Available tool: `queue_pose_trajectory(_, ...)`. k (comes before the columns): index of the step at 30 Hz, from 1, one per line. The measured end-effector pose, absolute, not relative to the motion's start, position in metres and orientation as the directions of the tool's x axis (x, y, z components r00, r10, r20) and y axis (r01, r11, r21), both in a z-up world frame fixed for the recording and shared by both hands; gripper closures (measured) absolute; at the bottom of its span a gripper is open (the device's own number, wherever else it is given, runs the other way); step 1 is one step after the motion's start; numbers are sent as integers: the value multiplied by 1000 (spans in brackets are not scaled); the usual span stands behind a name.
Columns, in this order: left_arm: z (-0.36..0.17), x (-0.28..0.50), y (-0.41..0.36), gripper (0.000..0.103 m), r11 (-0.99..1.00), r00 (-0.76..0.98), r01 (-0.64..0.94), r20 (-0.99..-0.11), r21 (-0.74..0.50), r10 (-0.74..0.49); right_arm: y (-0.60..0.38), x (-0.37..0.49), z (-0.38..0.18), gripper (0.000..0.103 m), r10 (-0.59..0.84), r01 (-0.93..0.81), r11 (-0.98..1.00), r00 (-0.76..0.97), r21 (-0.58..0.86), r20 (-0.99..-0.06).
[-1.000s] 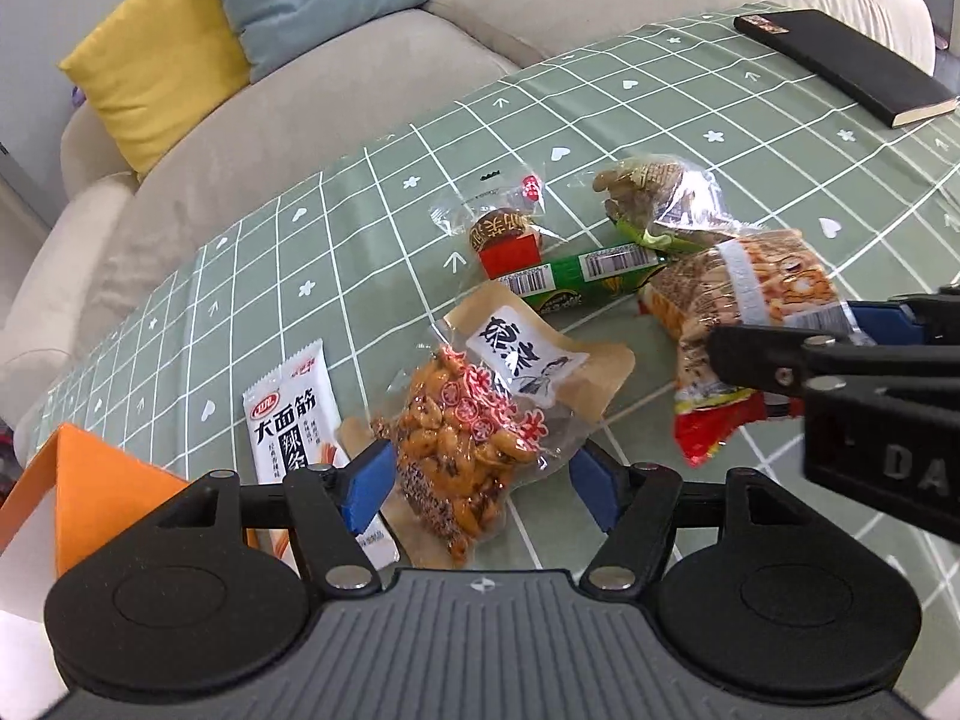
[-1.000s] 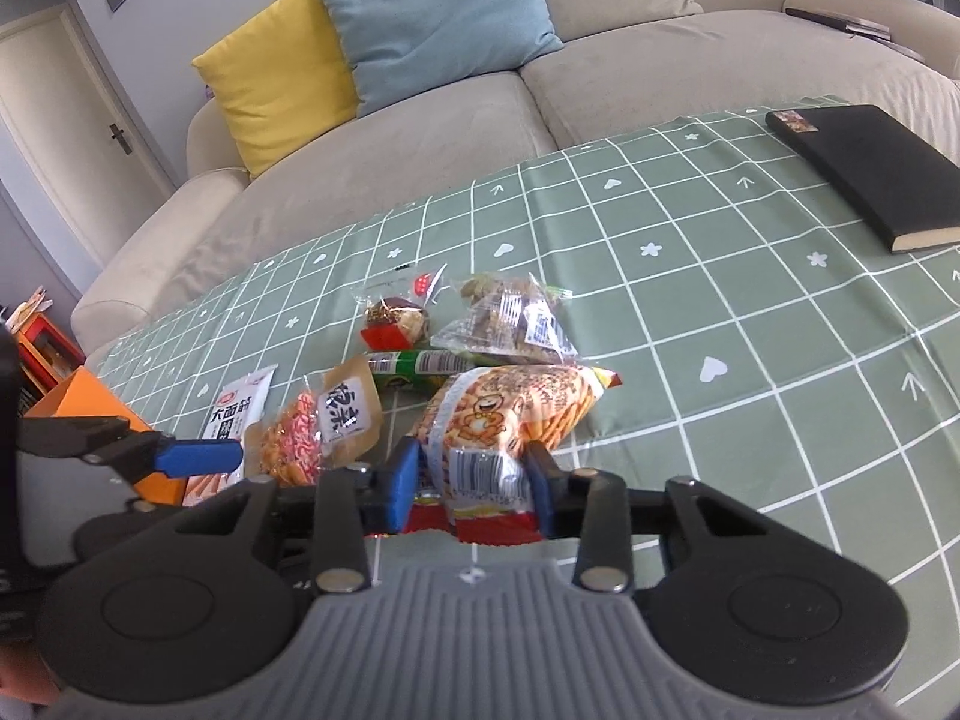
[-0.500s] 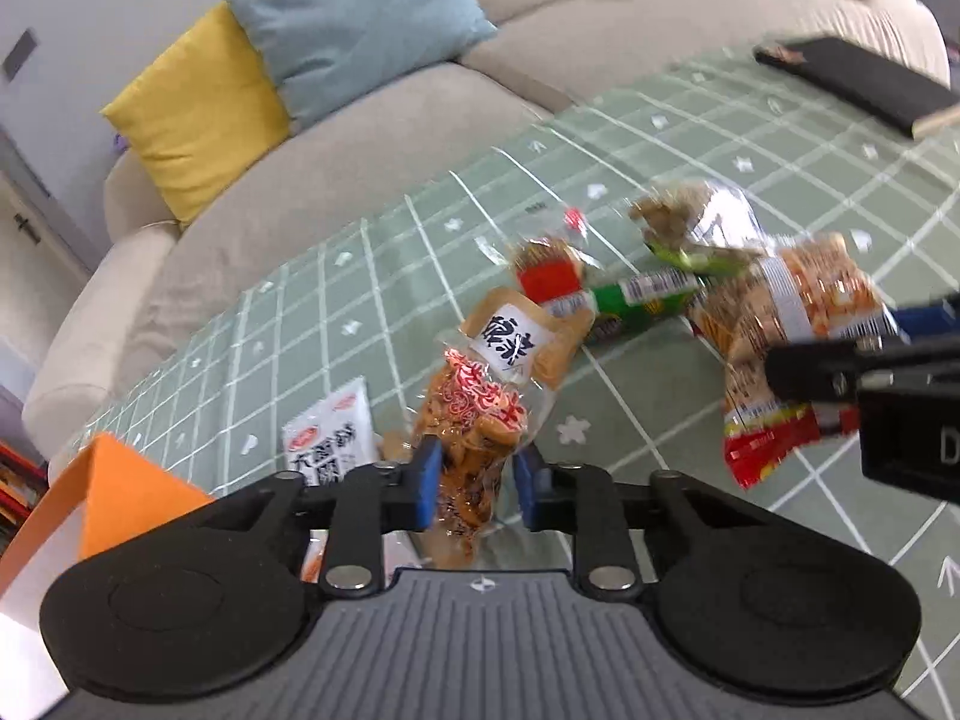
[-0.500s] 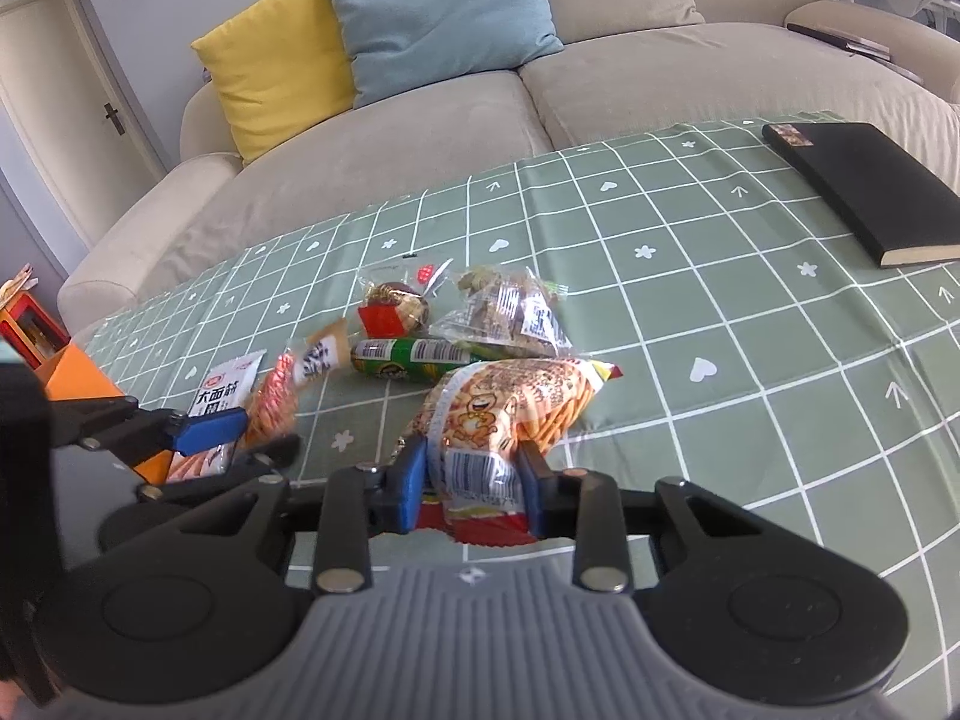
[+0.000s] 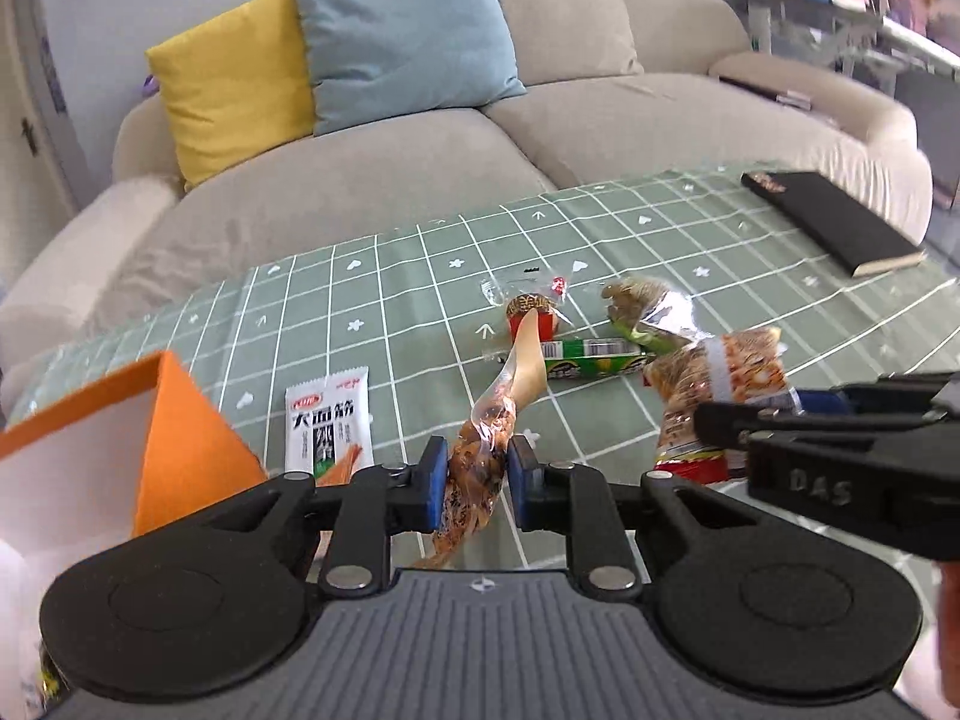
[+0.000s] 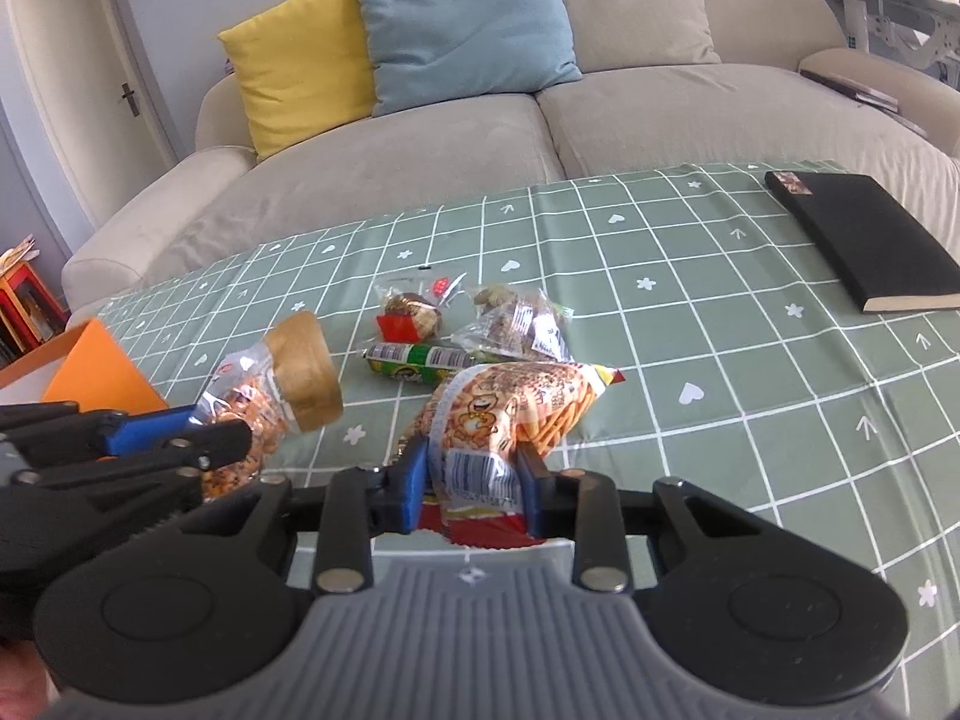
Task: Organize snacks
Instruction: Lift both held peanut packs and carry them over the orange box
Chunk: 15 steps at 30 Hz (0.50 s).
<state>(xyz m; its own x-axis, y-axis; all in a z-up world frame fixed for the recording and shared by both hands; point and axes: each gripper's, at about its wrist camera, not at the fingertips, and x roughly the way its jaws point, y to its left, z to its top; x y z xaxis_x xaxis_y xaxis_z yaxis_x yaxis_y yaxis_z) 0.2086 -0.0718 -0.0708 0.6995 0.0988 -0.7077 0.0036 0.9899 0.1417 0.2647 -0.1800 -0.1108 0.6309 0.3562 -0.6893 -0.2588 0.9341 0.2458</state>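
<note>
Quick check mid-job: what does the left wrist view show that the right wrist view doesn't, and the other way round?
Only the left wrist view shows the white spicy-strip packet flat on the tablecloth by the orange box.

Only the right wrist view shows the white door and the red shelf.

Both show the left gripper shut on the nut bag, the right gripper shut on the orange snack bag, and the black book.

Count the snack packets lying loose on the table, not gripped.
4: white packet beside the orange box; red-based packet, clear bag and green stick clustered mid-table. More may be hidden.
</note>
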Motion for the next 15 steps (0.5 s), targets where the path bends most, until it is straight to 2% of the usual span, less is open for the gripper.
queue_pose_trajectory(5,-58,189,-63,81,999,685,9,-728,36,19,-180,251,-106,75,354,-271,934,622,233,-698)
queue_pose_trajectory(15,-28,153,-67,81,999,709,44,-704,17,-20,-187,218,-83,75,349,-253,937,624,242,-699)
